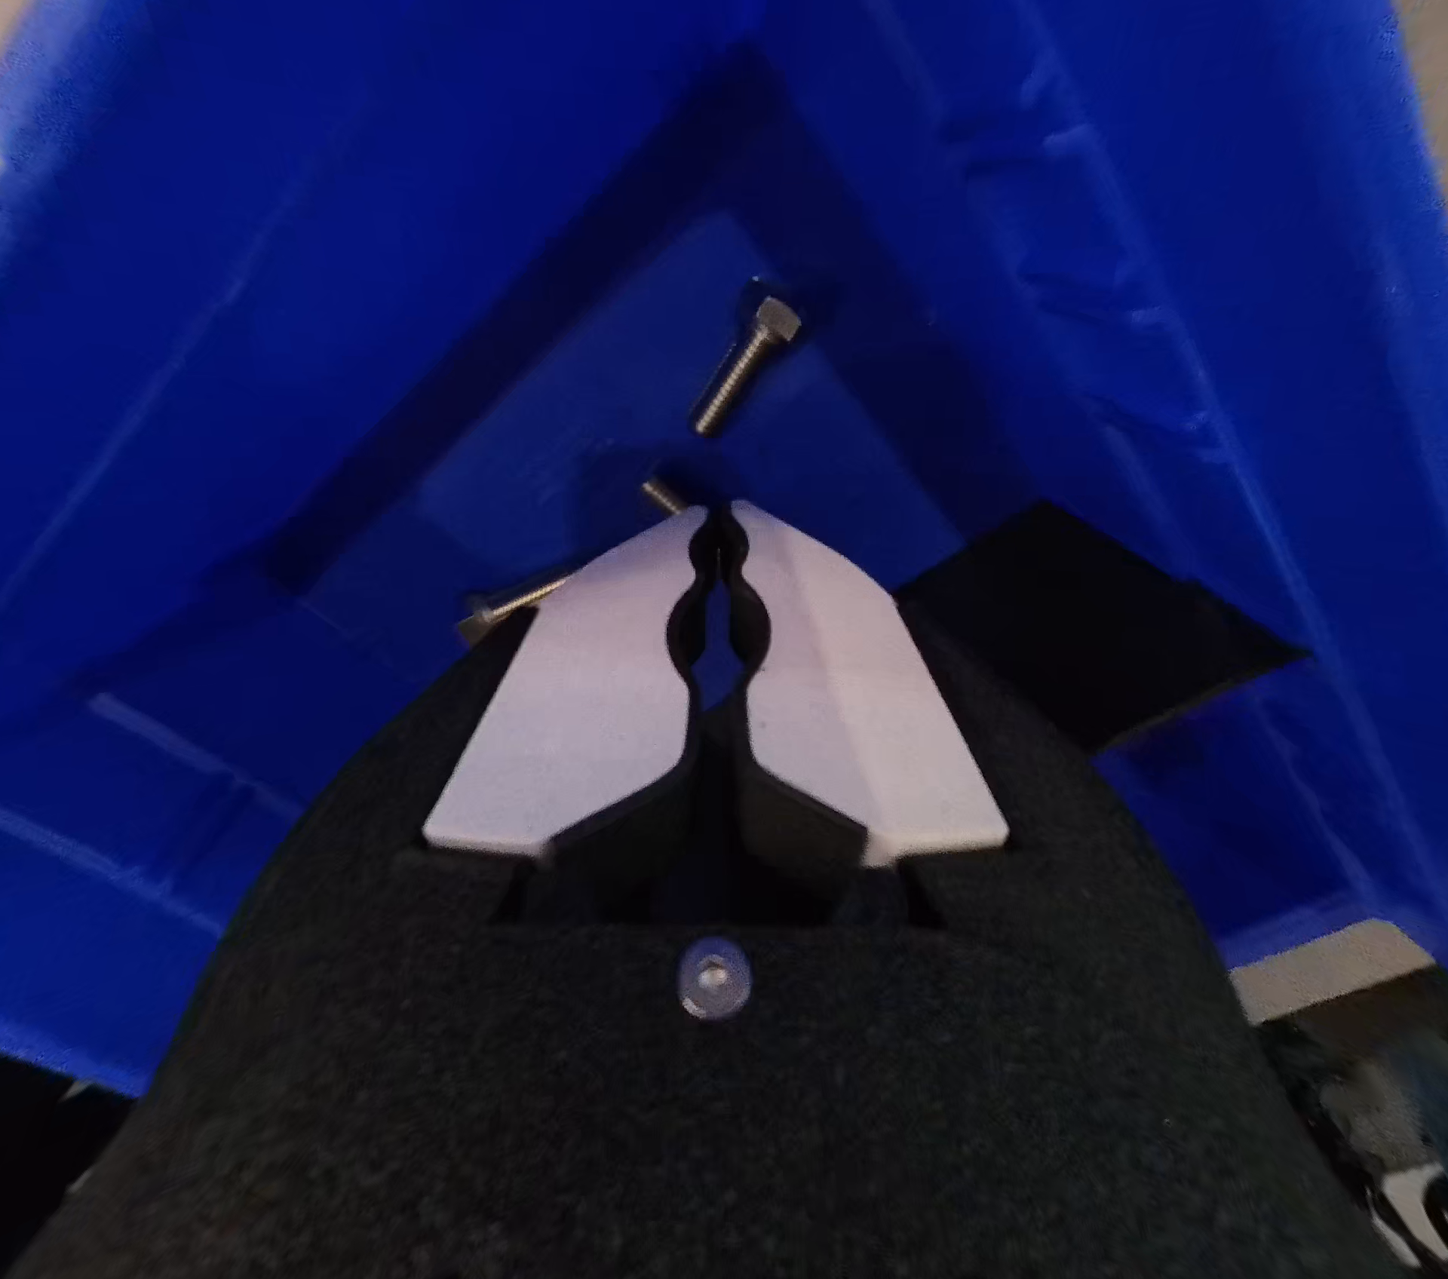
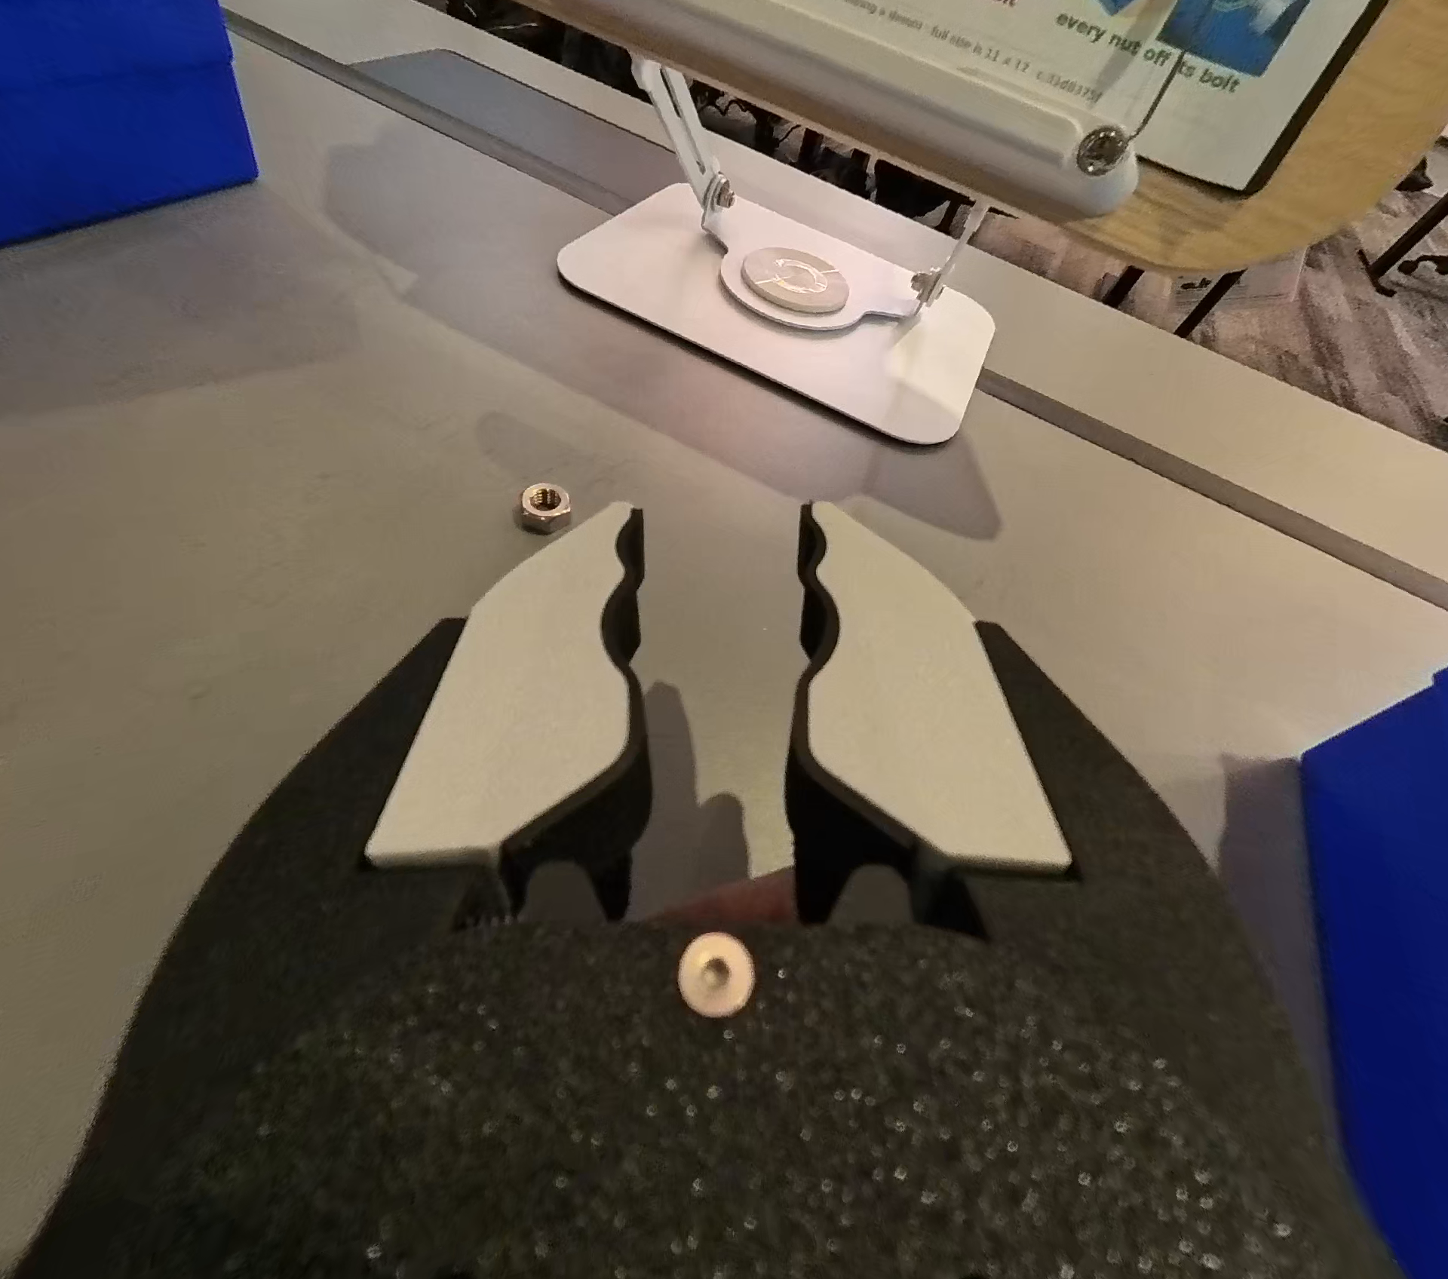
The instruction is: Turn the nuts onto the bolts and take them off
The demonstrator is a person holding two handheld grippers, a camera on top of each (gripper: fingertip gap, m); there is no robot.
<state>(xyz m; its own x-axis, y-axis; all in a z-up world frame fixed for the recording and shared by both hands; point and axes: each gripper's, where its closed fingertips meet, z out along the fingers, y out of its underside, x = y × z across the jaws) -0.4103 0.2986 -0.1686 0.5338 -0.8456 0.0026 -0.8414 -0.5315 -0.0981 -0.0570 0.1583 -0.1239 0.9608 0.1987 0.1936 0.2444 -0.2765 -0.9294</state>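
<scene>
Blue plastic filled your left wrist view: you had the left gripper (image 1: 719,511) reaching down into a deep blue plastic bin (image 1: 313,223), its white fingers drawn almost together at the tips. A short steel stub (image 1: 662,495) showed just beside the left fingertip; I cannot tell whether you had it pinched or merely touched it. Beyond the tips, 1 silver hex-head bolt (image 1: 744,366) lay loose on the bin floor, its long axis running from lower left up to the head at upper right, toward the far corner. Another silver bolt (image 1: 513,603) lay partly hidden under the left finger, head pointing lower left.

Your right gripper (image 2: 719,524) hung wide apart and empty above the grey bench (image 2: 235,419), probably waiting for a bolt to arrive. A small steel hex nut (image 2: 544,509) rested flat on the bench just beside the left fingertip, threaded hole facing up, which should make it easy to meet a shank. A white metal stand (image 2: 783,309) carrying an instruction card stood farther back.
</scene>
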